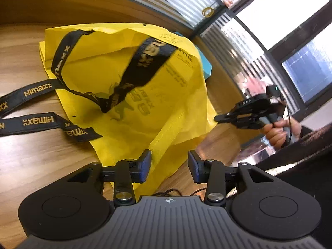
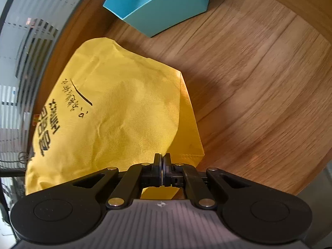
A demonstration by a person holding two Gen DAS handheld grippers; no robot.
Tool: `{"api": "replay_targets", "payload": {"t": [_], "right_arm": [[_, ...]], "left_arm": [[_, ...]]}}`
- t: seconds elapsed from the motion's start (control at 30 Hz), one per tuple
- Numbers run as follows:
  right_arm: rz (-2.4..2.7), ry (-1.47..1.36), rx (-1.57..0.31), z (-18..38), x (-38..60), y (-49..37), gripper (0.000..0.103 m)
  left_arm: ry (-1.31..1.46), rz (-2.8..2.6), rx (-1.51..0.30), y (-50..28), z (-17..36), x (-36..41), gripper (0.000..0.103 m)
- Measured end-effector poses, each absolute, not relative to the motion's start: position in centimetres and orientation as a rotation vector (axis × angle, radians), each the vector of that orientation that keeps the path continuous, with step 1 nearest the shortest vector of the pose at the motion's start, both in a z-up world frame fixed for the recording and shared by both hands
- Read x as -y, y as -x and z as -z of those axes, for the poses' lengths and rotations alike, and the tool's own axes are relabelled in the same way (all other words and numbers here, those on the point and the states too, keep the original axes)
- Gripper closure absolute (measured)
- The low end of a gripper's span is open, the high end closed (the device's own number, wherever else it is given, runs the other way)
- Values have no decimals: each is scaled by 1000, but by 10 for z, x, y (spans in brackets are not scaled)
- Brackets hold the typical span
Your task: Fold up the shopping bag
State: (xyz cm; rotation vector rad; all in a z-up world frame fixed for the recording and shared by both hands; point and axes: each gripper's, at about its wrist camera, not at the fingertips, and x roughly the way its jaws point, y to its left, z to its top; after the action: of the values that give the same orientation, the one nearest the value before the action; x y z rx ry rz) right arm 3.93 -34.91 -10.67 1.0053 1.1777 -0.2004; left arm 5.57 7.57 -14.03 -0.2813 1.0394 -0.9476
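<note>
Bag (image 1: 128, 76), yellow, lies crumpled on the wooden table (image 1: 31, 155), its black printed straps (image 1: 31, 122) trailing across the wood to one side; my left gripper (image 1: 169, 164) stands with jaws apart above the near fabric edge, pads clear of it; my right gripper (image 2: 162, 161) is clamped tight on a pinch of the bag's corner; a teal box (image 2: 157, 6) sits just behind the bag, close to its far edge; a hand (image 1: 278, 132) grips the right tool's handle.
</note>
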Motion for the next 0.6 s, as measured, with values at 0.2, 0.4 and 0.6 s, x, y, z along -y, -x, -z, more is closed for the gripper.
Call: {"api": "replay_targets", "payload": {"t": [0.2,0.4,0.6], "right_arm": [[200,-1003,-1185,105,353,-36,102],[196,-1004,-1191,106,352,-32,101],[192,-1008,-1187,104,350,-38,101]], "left_arm": [[174,865,-1062,-47,157,-65,63],[123,787,-1103,-47,184,-52,63],[76,744,-1096,-48,204,-46,80]]}}
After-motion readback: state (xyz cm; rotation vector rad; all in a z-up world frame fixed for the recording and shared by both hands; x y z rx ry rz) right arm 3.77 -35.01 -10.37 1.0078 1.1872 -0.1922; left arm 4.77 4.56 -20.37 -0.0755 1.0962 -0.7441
